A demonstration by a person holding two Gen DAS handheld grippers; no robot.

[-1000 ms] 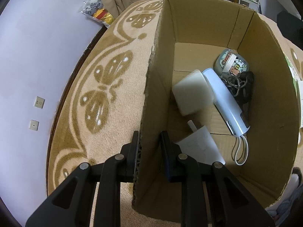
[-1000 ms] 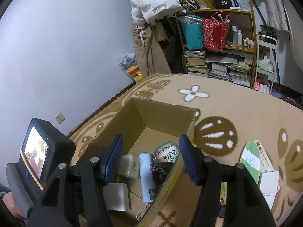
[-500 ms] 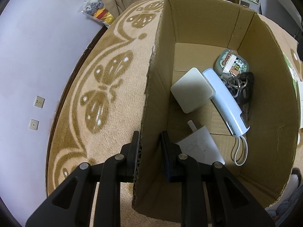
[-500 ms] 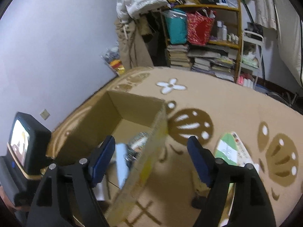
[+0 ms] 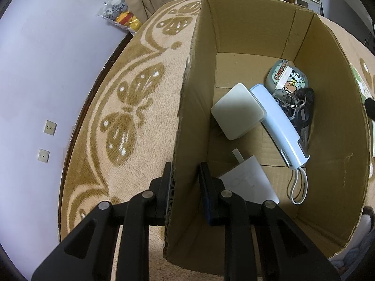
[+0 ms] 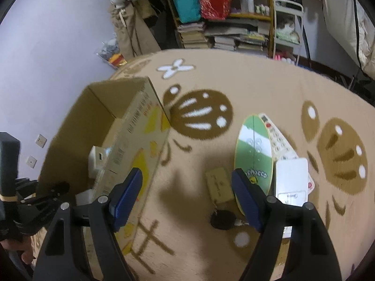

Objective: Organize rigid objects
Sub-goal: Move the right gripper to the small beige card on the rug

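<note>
Cardboard box (image 5: 255, 28) wall clamped by left gripper (image 5: 185, 178); right gripper (image 6: 187, 187) spread, empty.

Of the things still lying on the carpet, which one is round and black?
The small black disc nearest the right gripper, just below the tan card. The others are flat: green oval, white remote, white box.

Right wrist view. The right tool (image 6: 186, 193), its blue-padded jaws spread wide and empty, hung above the beige patterned carpet (image 6: 234, 79). To its left stood the open brown cardboard box (image 6: 131, 138), a white block-shaped item (image 6: 97, 158) visible inside. Ahead on the carpet lay a small tan card (image 6: 219, 185) and a round black object (image 6: 222, 219), just beside a green-and-white oval board (image 6: 254, 149), a cream remote control (image 6: 280, 140) and a white rectangular box (image 6: 291, 179).
</note>
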